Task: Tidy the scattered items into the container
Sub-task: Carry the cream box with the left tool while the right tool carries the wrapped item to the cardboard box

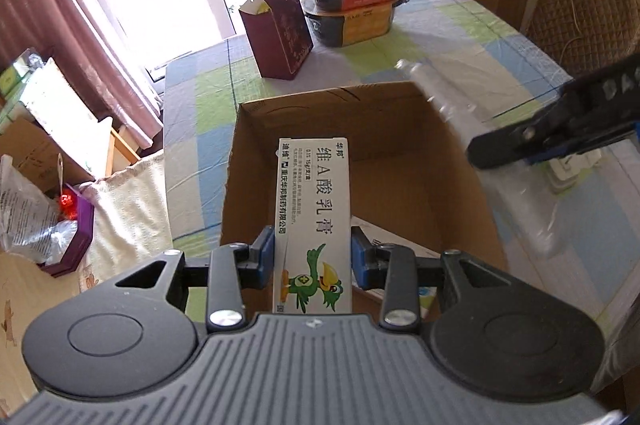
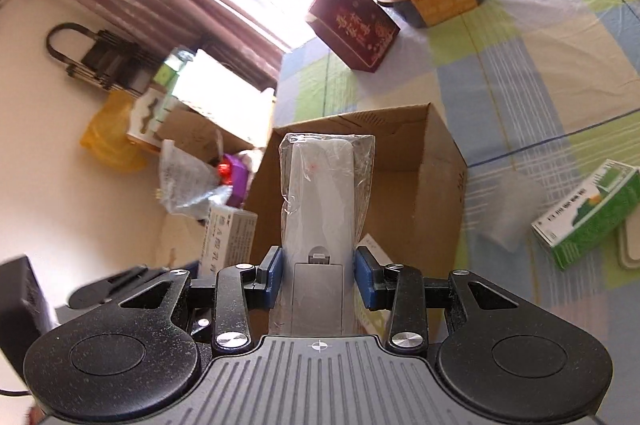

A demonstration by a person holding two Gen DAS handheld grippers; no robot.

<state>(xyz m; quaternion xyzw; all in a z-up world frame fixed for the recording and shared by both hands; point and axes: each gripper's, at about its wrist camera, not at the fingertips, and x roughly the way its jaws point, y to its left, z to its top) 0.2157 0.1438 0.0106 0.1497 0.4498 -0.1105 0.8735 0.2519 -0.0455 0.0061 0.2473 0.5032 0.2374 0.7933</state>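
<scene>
1. Open brown cardboard box sits mid-tabletop, directly below both tools.
2. Left tool clamps a white ointment carton, long axis pointing into the box.
3. Right tool grips a plastic-wrapped white remote, likewise aimed inward.

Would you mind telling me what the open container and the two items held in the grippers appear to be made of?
Container: plain brown corrugated cardboard, matte, with creased walls and raw edges.
Medicine box in the left gripper: thin printed paperboard, smooth and slightly glossy.
Remote control in the right gripper: apparently grey moulded plastic with a battery hatch, sleeved in clear, crinkled, shiny plastic film.
</scene>
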